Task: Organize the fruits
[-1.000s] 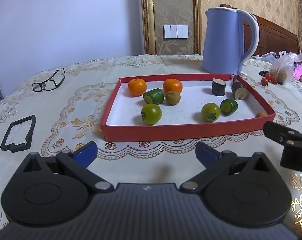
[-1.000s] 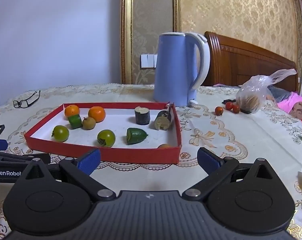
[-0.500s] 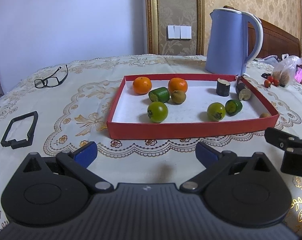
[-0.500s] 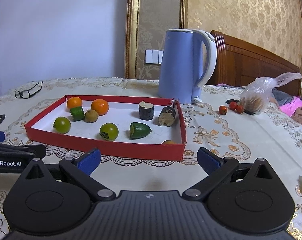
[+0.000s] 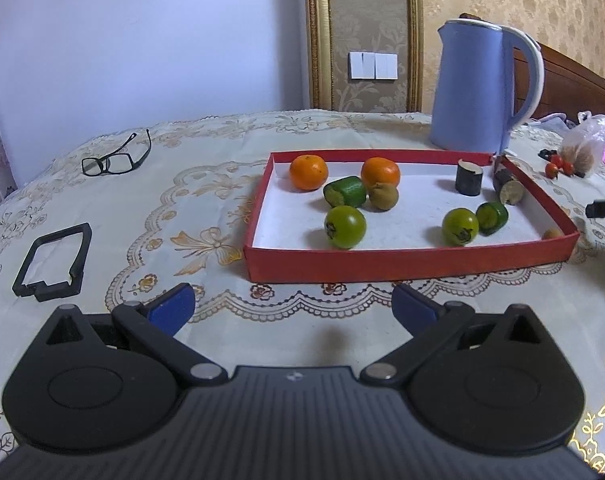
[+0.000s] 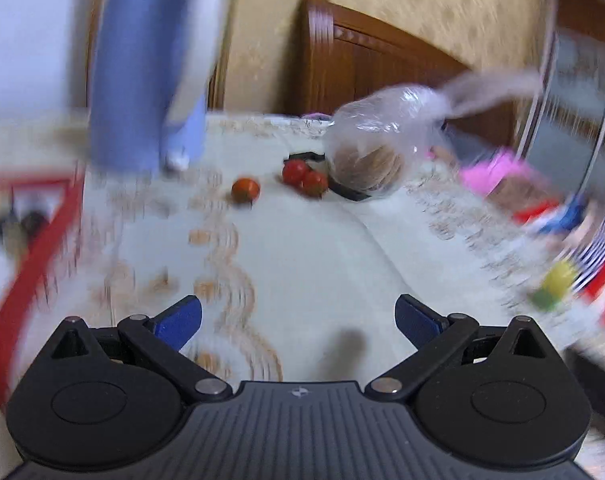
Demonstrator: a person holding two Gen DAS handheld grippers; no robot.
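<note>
Left gripper (image 5: 292, 307) hovers low over the tablecloth (image 5: 206, 216), jaws spread wide, nothing between the blue pads (image 5: 171, 305); red tray (image 5: 406, 265) lies straight ahead at 12 o'clock, just beyond the pad tips.

Tray contents, left wrist view: two oranges (image 5: 308, 172) along the far wall, at 10 and 11 o'clock of the tray; a green cut piece (image 5: 345, 192) lying on its side against a small brown fruit (image 5: 383, 196), both just in front of the second orange; one green tomato (image 5: 345, 227) near the front wall at 7 o'clock; a second green tomato (image 5: 460, 227) at 5 o'clock, touching another green cut piece (image 5: 491, 218); a dark stub (image 5: 469, 176) standing upright at 1 o'clock; a dark stick (image 5: 508, 188) leaning along the right wall; a small tan fruit (image 5: 551, 234) in the near right corner.

Blue kettle (image 5: 478, 88) stands behind the tray's far right corner; glasses (image 5: 114, 160) at 10 o'clock, well apart from the tray; black frame (image 5: 52, 262) at 9 o'clock.

Right gripper (image 6: 298, 320) also wide open, empty; its view is heavily motion-blurred; three red tomatoes (image 6: 245, 189) lie loose on the cloth at 12 o'clock, two of them touching, just beside a clear plastic bag (image 6: 376, 148); kettle at 11 o'clock; tray edge at 9 o'clock; items at the far right too smeared to identify.
</note>
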